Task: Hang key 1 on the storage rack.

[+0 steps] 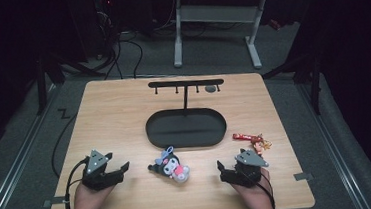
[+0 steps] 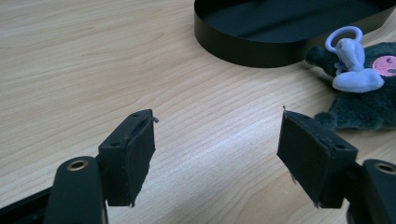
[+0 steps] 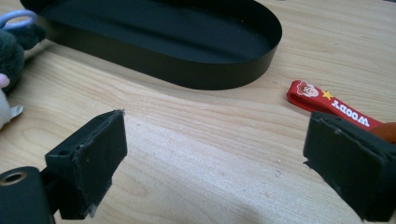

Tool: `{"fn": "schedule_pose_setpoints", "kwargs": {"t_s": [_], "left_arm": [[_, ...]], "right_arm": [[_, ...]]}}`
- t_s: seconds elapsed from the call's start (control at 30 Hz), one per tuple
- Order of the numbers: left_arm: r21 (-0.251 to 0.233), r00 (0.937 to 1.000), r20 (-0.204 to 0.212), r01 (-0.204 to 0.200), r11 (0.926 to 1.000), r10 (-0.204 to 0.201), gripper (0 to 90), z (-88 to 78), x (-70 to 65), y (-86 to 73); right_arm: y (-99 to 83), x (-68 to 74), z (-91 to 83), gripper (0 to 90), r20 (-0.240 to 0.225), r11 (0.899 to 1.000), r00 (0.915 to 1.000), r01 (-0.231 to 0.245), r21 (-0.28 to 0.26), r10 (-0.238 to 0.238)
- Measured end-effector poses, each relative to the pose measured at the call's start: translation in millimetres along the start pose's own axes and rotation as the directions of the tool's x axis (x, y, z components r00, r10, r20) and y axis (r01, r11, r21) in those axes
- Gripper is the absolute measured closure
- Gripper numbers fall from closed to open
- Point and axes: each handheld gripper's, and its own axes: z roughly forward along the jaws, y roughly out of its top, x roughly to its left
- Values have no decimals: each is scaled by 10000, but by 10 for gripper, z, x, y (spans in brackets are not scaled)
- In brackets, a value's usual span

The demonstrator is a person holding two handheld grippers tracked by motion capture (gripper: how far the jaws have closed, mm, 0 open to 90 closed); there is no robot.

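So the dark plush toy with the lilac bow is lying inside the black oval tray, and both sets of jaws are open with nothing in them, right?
Not quite. The dark plush toy with the lilac bow lies on the wooden table, just in front of the black oval tray, as the high view shows. The rest holds: left gripper and right gripper both stand with jaws open, nothing between them.

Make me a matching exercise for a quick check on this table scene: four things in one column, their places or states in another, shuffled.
1. plush toy
2. red strap
3. black tray
4. left gripper

A. middle of the table, under the hook stand
B. open, nothing between its jaws
C. between the two grippers
D. right of the tray

Pairs: 1-C, 2-D, 3-A, 4-B
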Motion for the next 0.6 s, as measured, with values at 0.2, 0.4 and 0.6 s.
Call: {"fn": "schedule_pose_setpoints", "kwargs": {"t_s": [0.2, 0.4, 0.6], "left_arm": [[-41, 9999, 26, -119, 9999, 119, 270, 14, -9, -13], [-224, 9991, 102, -408, 9989, 411, 260, -35, -44, -28], [-144, 9992, 26, -400, 9991, 401, 257, -7, -21, -38]], "right_arm": [[20, -36, -59, 52, -245, 10000, 9997, 66, 10, -66], [39, -117, -131, 51, -174, 9991, 9994, -310, 279, 315], [37, -201, -113, 17, -106, 9961, 9988, -466, 746, 475]]}}
